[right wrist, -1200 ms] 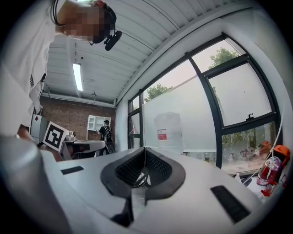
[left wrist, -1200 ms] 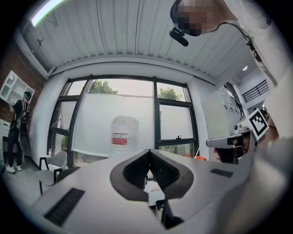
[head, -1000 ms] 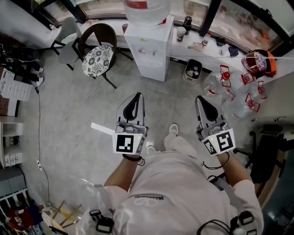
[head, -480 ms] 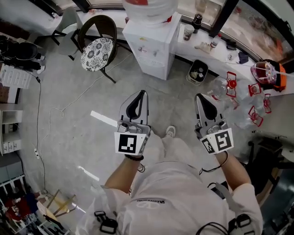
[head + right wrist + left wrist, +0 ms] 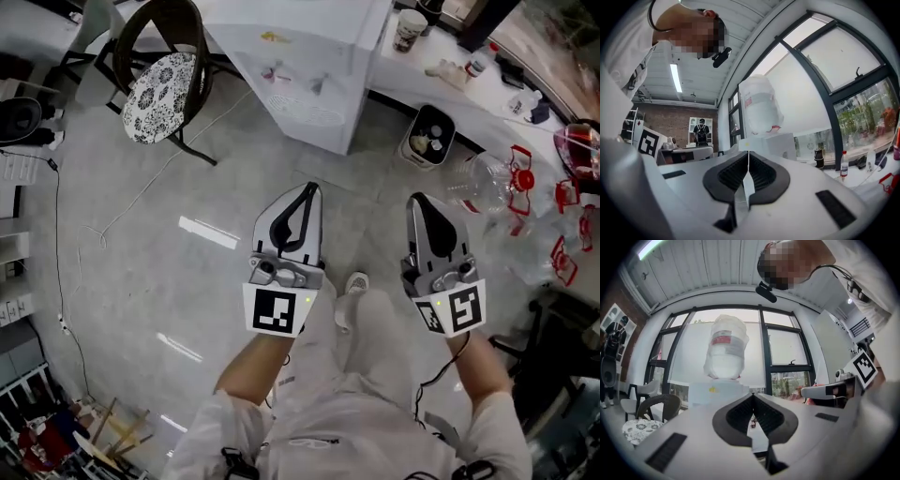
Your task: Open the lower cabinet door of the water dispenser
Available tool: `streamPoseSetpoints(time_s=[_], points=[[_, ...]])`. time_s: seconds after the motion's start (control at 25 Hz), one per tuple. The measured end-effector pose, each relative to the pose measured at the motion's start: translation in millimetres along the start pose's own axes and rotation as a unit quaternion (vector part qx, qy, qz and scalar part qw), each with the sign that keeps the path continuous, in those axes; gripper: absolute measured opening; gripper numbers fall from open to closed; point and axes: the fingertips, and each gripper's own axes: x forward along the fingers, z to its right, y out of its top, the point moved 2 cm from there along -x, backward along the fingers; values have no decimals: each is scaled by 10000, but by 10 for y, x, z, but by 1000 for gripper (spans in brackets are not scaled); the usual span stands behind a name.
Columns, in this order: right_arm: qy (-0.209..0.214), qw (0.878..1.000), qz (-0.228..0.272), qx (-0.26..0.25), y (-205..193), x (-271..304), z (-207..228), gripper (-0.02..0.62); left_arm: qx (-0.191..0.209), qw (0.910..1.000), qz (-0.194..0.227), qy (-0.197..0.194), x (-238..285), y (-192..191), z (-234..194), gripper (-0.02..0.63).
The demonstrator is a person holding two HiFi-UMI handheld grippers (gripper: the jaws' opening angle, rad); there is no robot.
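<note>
1. Head view: my left tool (image 5: pixel 308 190) and right tool (image 5: pixel 419 200) hang side by side over the floor (image 5: pixel 169 262), well apart from the water dispenser (image 5: pixel 309 56). The frame cuts off its top, and its lower door is too foreshortened to make out.
2. Left gripper view: jaws pressed together, nothing between. They hide the dispenser's lower half; only its bottle (image 5: pixel 725 352) shows clearly.
3. Right gripper view: jaws pressed together, empty. The dispenser's body is mostly hidden behind them.

Grey floor (image 5: pixel 141 253); cushioned dark chair (image 5: pixel 159 84); white ledge (image 5: pixel 459 98) under tall windows (image 5: pixel 785 350); brick wall (image 5: pixel 665 124).
</note>
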Motion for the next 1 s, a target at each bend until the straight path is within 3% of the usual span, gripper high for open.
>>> streamPoseSetpoints(time_s=[0.28, 0.48, 0.72, 1.0], points=[[5, 10000, -20, -91, -1844, 471, 446, 17, 78, 9996, 45, -262, 370, -1839, -105, 5], [76, 9999, 86, -124, -2856, 773, 688, 17, 112, 9982, 144, -575, 672, -2813, -104, 5], [168, 9998, 4, -95, -3750, 1113, 1023, 18, 179, 9971, 177, -722, 872, -3590, -148, 5], [396, 9992, 101, -44, -4229, 1417, 1252, 19, 229, 9962, 238, -805, 958, -4016, -206, 5]])
